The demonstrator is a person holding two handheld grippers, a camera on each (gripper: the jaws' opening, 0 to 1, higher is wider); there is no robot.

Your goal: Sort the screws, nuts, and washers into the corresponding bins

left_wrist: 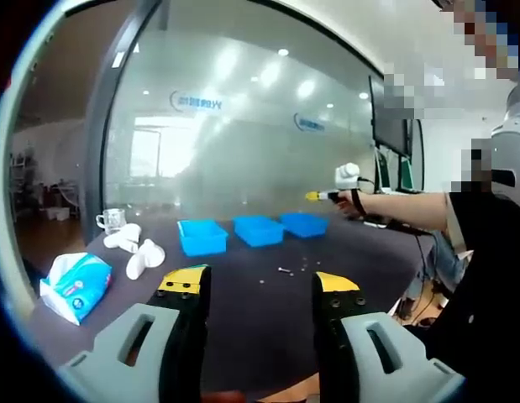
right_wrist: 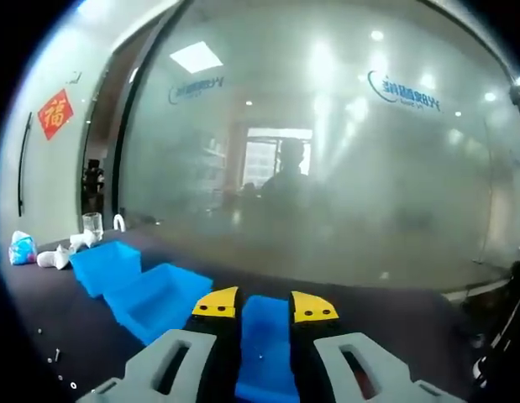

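Note:
Three blue bins stand in a row on the dark table. In front of them lie a few small metal parts. My left gripper is open over the table's near side, well short of the parts, with nothing between its jaws. A person's hand holds my right gripper in the air above the rightmost bin. In the right gripper view, the right gripper is open and empty above the nearest bin, with two more bins to its left and tiny parts on the table.
A tissue pack, white crumpled items and a glass mug sit at the table's left end. A frosted glass wall runs behind the table. A monitor stands at the right, and the person is close on the right.

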